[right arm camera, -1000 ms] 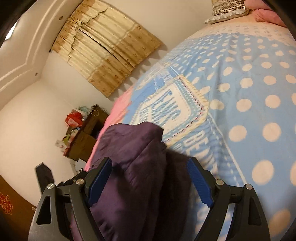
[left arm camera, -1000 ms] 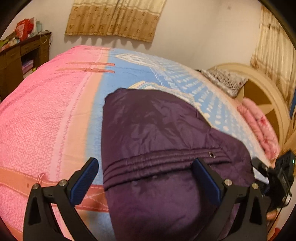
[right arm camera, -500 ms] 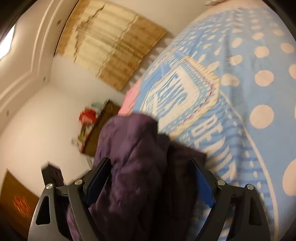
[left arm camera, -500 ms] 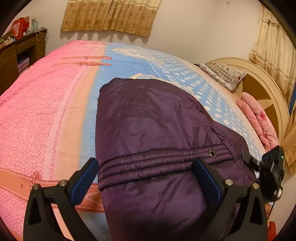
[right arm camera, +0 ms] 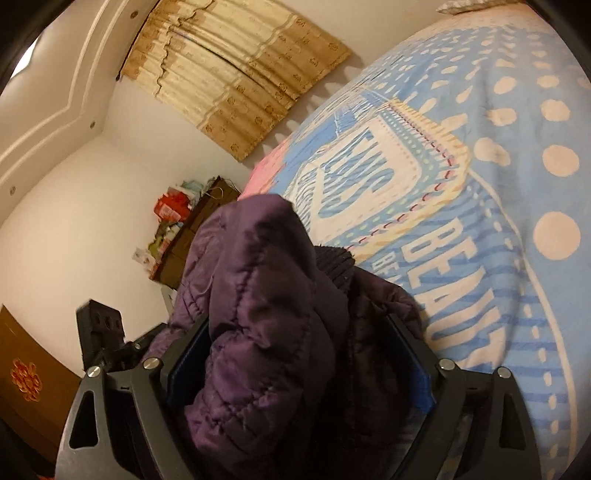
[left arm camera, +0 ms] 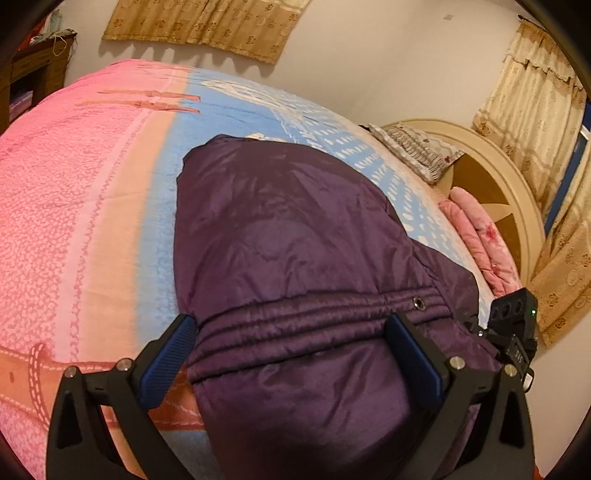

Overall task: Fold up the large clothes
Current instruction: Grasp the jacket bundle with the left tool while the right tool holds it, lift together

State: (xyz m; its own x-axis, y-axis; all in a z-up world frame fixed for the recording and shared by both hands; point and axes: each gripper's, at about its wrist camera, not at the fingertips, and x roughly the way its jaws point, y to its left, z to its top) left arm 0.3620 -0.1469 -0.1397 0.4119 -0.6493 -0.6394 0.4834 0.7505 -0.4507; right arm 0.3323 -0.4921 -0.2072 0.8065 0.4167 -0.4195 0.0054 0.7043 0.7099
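A dark purple padded jacket [left arm camera: 295, 236] lies folded on a bed, spread over the blue half of the bedspread [left arm camera: 92, 206] and just short of its pink half. In the left wrist view, a stitched band with a metal snap [left arm camera: 419, 302] runs across the jacket from one finger to the other. The left gripper [left arm camera: 291, 332] stands wide, its blue-padded fingers [left arm camera: 168, 356] to either side of the near end of the jacket; the left pad sits at the jacket's edge and the right pad over the cloth, with no visible squeeze, so the jaws read as released around the garment. Beyond the right finger, the right gripper's black camera body shows at the jacket's far side.

In the right wrist view, the jacket [right arm camera: 266, 302] rises as a thick quilted bundle filling the gap between the fingers of the right gripper [right arm camera: 299, 354]. These jaws have just been opening and stand wide, with the bundle between them; whether the pads press on the cloth cannot be told.

Ahead of the left jaws, past the jacket, lie a patterned pillow [left arm camera: 417, 155], a folded pink blanket [left arm camera: 480, 236] and a cream headboard [left arm camera: 509, 192]. Tan curtains [left arm camera: 207, 22] hang on the far wall. To the left of the right jaws stands a dark wooden cabinet [right arm camera: 192, 236] loaded with clutter.
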